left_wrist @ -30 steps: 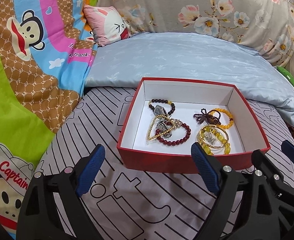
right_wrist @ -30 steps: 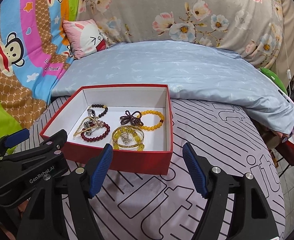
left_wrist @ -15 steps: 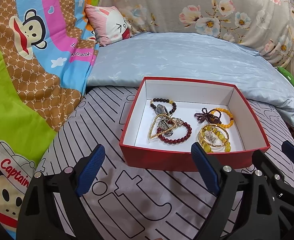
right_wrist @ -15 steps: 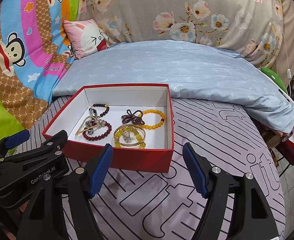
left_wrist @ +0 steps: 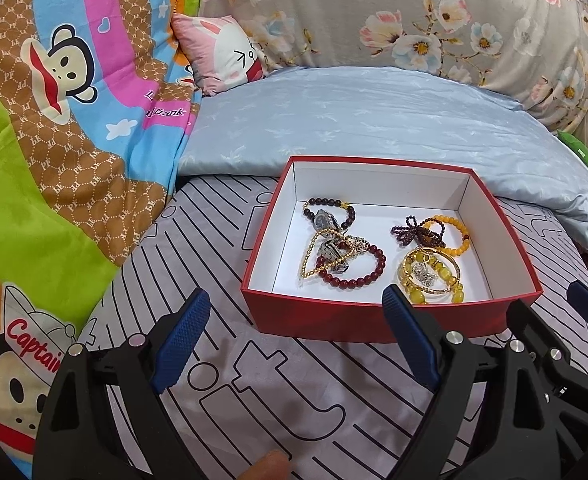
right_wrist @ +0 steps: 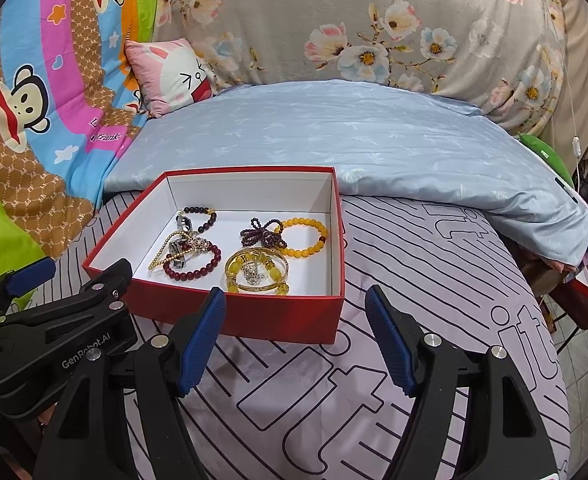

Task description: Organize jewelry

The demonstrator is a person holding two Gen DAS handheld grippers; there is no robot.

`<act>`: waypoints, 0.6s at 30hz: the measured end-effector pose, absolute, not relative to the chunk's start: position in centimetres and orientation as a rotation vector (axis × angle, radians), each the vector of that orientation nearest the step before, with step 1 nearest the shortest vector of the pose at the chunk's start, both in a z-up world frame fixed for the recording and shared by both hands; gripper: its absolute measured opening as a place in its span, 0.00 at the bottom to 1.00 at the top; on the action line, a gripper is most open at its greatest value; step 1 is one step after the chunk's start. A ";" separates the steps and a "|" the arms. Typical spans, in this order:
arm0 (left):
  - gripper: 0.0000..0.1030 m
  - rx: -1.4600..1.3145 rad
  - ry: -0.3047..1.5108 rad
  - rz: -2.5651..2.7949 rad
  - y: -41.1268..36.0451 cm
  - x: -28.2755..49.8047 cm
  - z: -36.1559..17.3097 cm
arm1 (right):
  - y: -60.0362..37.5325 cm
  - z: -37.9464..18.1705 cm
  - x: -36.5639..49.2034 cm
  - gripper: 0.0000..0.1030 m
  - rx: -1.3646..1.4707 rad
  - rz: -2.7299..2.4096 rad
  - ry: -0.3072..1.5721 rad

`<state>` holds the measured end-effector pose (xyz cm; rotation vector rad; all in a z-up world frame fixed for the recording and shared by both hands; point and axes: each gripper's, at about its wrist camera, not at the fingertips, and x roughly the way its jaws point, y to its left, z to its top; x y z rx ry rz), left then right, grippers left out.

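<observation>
Left wrist view: jewelry (left_wrist: 377,246) is kept gathered in the red box (left_wrist: 373,322) at frame centre, while both the left gripper (left_wrist: 294,344) and right gripper (right_wrist: 295,342) are held wide open and empty, presumably ready to pick.

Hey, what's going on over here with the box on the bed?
A person holds two grippers just short of a red box of jewelry on the bed. The left gripper and the right gripper are both open and empty. Inside the box lie a dark red bead bracelet, an orange bead bracelet, a yellow bangle and a tangled gold chain. Nothing is picked up yet.
</observation>
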<state>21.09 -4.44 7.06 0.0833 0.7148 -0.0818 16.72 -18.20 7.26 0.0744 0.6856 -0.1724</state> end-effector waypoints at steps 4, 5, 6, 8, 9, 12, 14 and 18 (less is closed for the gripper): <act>0.81 0.087 0.714 -0.076 -4.6 21.1 7.1 | -18.2 7.2 16.7 0.68 0.074 -0.172 0.686; 0.81 0.088 0.715 -0.074 -4.6 21.1 7.1 | -18.2 7.2 16.7 0.68 0.075 -0.172 0.686; 0.81 0.088 0.715 -0.073 -4.6 21.1 7.0 | -18.2 7.2 16.7 0.68 0.075 -0.172 0.686; 0.81 0.089 0.714 -0.073 -4.6 21.1 7.1 | -18.2 7.2 16.7 0.68 0.076 -0.173 0.685; 0.81 0.090 0.715 -0.072 -4.6 21.0 7.0 | -18.2 7.2 16.7 0.68 0.075 -0.173 0.686; 0.81 0.091 0.721 -0.072 -4.6 21.1 7.0 | -18.3 7.2 16.7 0.68 0.075 -0.173 0.687; 0.81 0.091 0.723 -0.073 -4.6 21.2 7.0 | -18.3 7.2 16.7 0.68 0.074 -0.173 0.687; 0.81 0.093 0.731 -0.079 -4.6 21.2 6.9 | -18.3 7.2 16.6 0.68 0.072 -0.175 0.689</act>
